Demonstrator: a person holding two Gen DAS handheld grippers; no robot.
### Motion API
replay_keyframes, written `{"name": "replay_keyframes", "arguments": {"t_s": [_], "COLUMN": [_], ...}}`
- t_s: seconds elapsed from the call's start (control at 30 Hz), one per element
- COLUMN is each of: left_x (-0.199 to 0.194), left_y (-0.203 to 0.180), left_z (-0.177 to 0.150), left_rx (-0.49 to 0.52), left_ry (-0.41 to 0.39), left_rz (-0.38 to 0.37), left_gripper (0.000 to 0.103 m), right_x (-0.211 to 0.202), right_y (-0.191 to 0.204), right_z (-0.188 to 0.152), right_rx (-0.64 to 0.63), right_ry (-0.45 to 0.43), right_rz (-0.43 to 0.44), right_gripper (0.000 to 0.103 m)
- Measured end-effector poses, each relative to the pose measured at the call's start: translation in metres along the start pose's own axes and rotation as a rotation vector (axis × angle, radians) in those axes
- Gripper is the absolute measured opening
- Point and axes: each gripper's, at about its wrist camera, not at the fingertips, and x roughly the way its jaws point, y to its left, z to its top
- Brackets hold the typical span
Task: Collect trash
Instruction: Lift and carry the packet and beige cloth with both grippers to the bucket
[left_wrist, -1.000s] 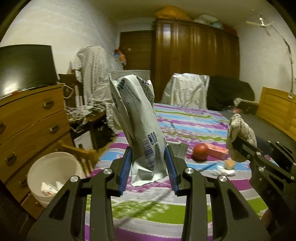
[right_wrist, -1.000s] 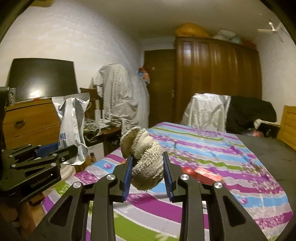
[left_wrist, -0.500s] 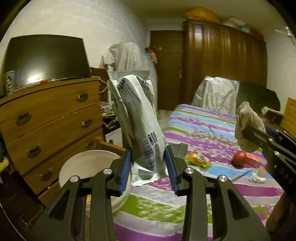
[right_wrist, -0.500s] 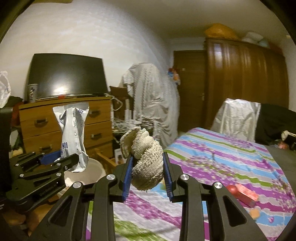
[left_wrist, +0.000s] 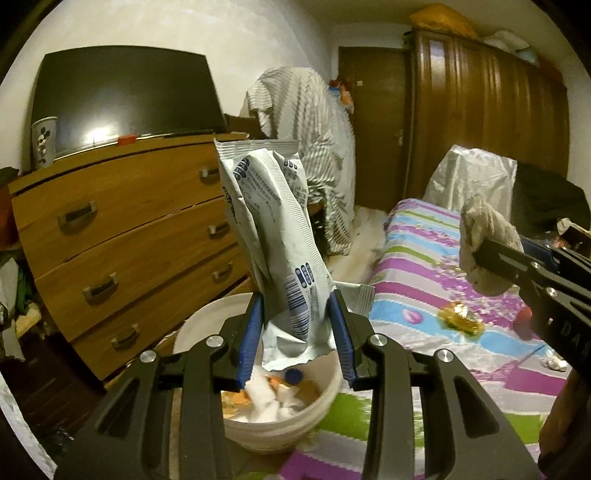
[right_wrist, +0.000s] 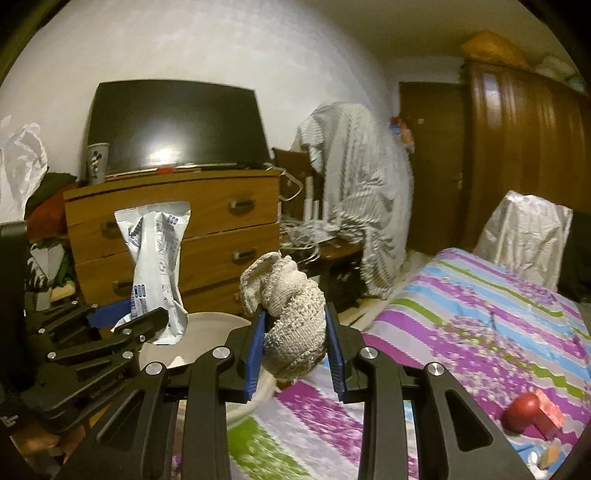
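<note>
Left gripper (left_wrist: 297, 328) pinches wrapper (left_wrist: 275, 236) — bin (left_wrist: 199, 321) part-hidden | right gripper (right_wrist: 294, 345) pinches cloth (right_wrist: 291, 317)

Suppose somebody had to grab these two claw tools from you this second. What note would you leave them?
Left gripper: shut on a white snack bag, held upright over the white bucket.
Right gripper: shut on a balled knitted rag, near the bucket's rim, beside the bed.
Done: the bucket already holds paper scraps and wrappers.
Left: drop the bag, then the rag, into the bucket. On the bed remain a gold wrapper, a red ball with a red box, and small scraps.
</note>
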Motion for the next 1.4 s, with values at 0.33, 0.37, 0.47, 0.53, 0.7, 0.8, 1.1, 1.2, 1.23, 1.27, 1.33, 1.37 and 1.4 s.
{"name": "replay_keyframes", "arguments": {"t_s": [0.33, 0.37, 0.47, 0.53, 0.7, 0.8, 1.1, 1.2, 1.23, 1.27, 1.33, 1.37, 1.4], "left_x": [0.044, 0.049, 0.068, 0.079, 0.101, 0.115, 0.131, 0.134, 0.136, 0.137, 0.138, 0.139, 0.139], "left_y": [0.044, 0.048, 0.057, 0.062, 0.076, 0.082, 0.085, 0.086, 0.087, 0.088, 0.089, 0.09, 0.09], "left_z": [-0.001, -0.002, -0.007, -0.012, -0.02, -0.024, -0.03, -0.032, -0.032, -0.033, -0.034, -0.034, -0.035], "left_rx": [0.0, 0.003, 0.01, 0.023, -0.004, -0.008, -0.004, 0.0, 0.0, -0.001, -0.003, -0.003, -0.003], "left_ry": [0.113, 0.133, 0.202, 0.236, 0.311, 0.363, 0.42, 0.431, 0.435, 0.439, 0.446, 0.447, 0.449], "left_rz": [0.032, 0.029, 0.013, 0.012, -0.014, -0.021, -0.03, -0.027, -0.025, -0.023, -0.021, -0.02, -0.019], "left_gripper": [0.035, 0.035, 0.035, 0.035, 0.035, 0.035, 0.035, 0.035, 0.035, 0.035, 0.035, 0.035, 0.035], "right_x": [0.091, 0.102, 0.129, 0.146, 0.184, 0.202, 0.236, 0.239, 0.238, 0.239, 0.239, 0.238, 0.238], "right_y": [0.021, 0.023, 0.025, 0.027, 0.034, 0.037, 0.04, 0.039, 0.038, 0.038, 0.038, 0.038, 0.038], "right_z": [0.008, 0.009, 0.005, 0.001, -0.01, -0.015, -0.029, -0.031, -0.031, -0.031, -0.031, -0.031, -0.031], "right_rx": [0.017, 0.017, 0.019, 0.016, 0.013, 0.017, 0.019, 0.022, 0.021, 0.021, 0.022, 0.022, 0.022], "right_ry": [0.15, 0.171, 0.24, 0.282, 0.364, 0.405, 0.48, 0.485, 0.485, 0.487, 0.486, 0.485, 0.484], "right_rz": [0.096, 0.105, 0.131, 0.143, 0.166, 0.181, 0.202, 0.199, 0.2, 0.2, 0.201, 0.2, 0.199], "right_gripper": [0.032, 0.032, 0.032, 0.032, 0.032, 0.032, 0.032, 0.032, 0.032, 0.032, 0.032, 0.032, 0.032]}}
